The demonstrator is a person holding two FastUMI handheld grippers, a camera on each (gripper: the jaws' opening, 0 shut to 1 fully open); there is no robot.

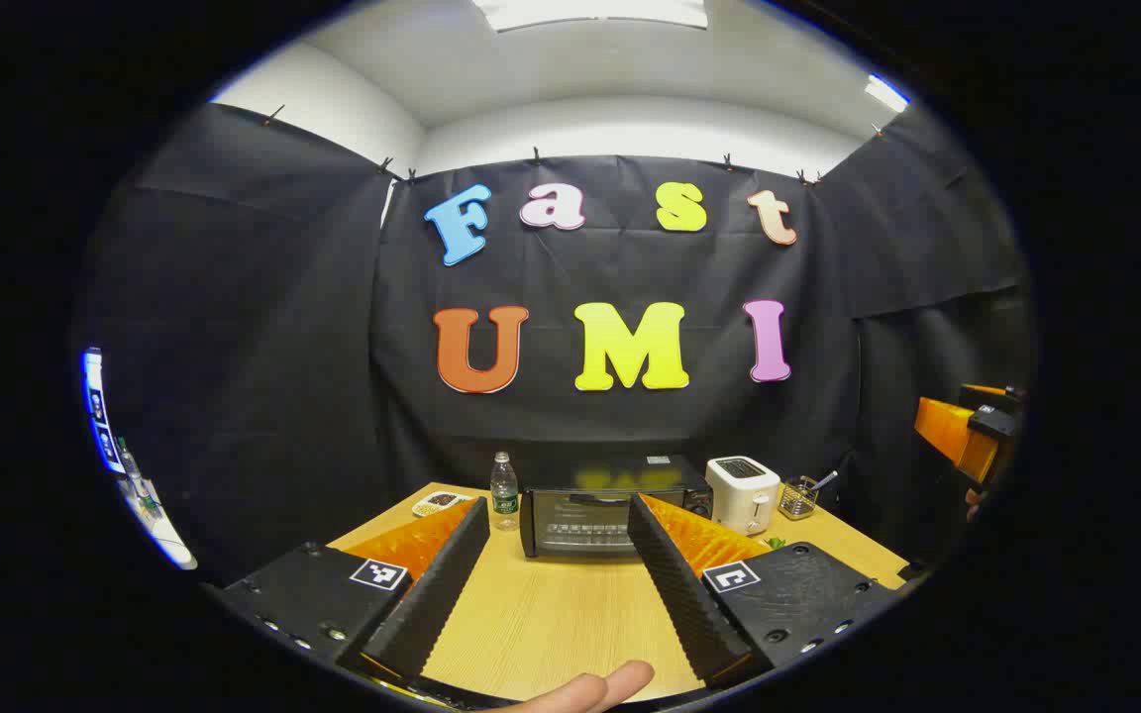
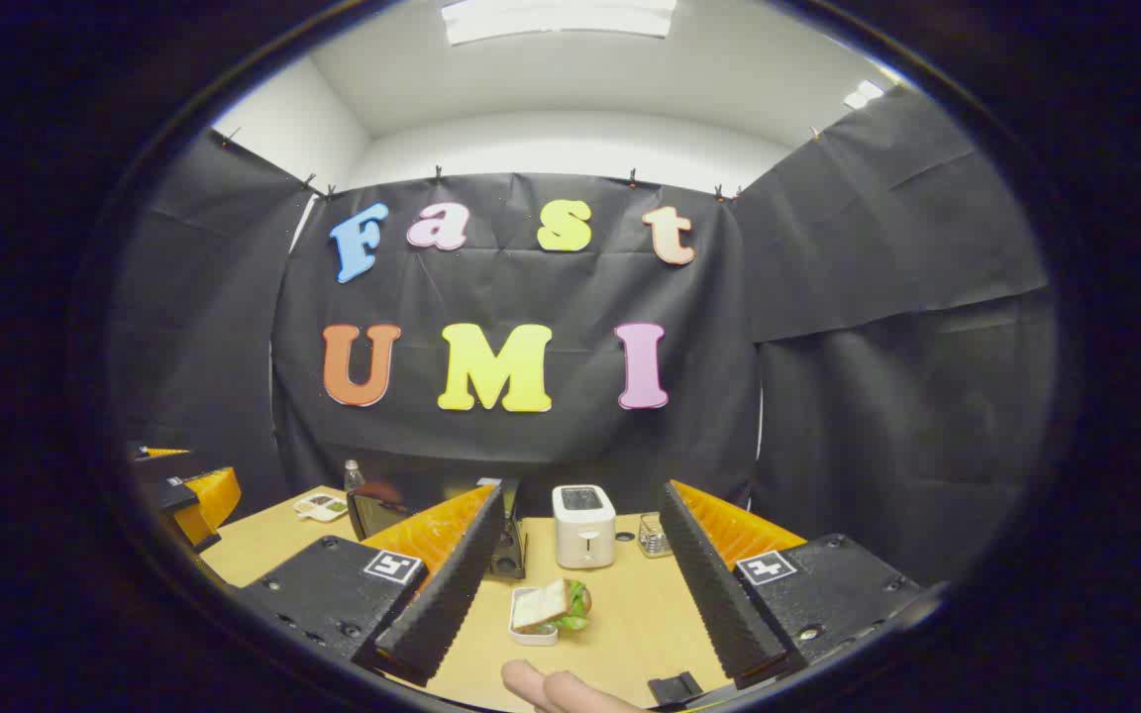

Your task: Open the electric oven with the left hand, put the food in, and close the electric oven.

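The left gripper point(image 1: 556, 564) hovers over the wooden table point(image 1: 551, 619) with its jaws spread wide and nothing between them, facing the closed electric oven point(image 1: 610, 515) at the far edge. A water bottle point(image 1: 503, 490) stands just left of the oven and a white toaster point(image 1: 742, 492) just right. The right gripper point(image 2: 580, 574) is also wide apart and empty above the sandwich point(image 2: 549, 604), which lies in a small white dish point(image 2: 531, 631) on the table near the toaster.
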